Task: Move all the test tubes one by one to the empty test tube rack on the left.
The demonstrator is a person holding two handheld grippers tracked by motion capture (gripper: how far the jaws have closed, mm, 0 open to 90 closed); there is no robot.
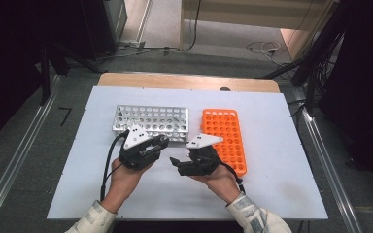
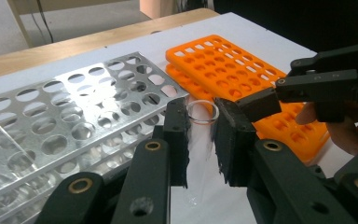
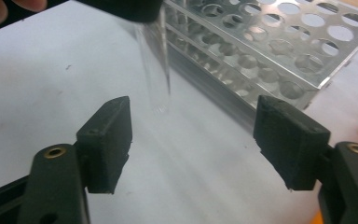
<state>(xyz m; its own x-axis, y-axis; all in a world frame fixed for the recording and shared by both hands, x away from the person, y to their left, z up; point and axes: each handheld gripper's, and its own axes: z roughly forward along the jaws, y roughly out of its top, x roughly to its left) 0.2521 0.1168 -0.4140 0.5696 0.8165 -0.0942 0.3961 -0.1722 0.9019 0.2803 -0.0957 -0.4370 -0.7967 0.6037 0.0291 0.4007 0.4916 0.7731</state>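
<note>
Glass tube (image 2: 199, 135) sits between the two black pads of the left gripper (image 2: 200, 140), and the pads press on it from both sides. The tube is see-through, its round open mouth points up, and it hangs just above the white table (image 1: 272, 189). In the right gripper view the tube (image 3: 154, 60) comes down from the top, with its round bottom near the table but not on it.

Both hands come in from the bottom of the high view. The left hand (image 1: 126, 177) cups its gripper (image 1: 161, 141) from below, palm up, and points it to the right, toward the other hand. The silver rack (image 1: 150, 121) lies just behind it, full of round holes.

The right hand (image 1: 218, 177) also holds its gripper (image 1: 175, 164) from below and points it left, toward the tube. The jaws of the right gripper (image 3: 193, 140) stand wide apart with nothing between them. The tube is a little way in front of them. In the left gripper view one tip of the right gripper reaches in close to the left gripper's pad.

The orange rack (image 1: 226, 138) lies flat just right of the right hand.
</note>
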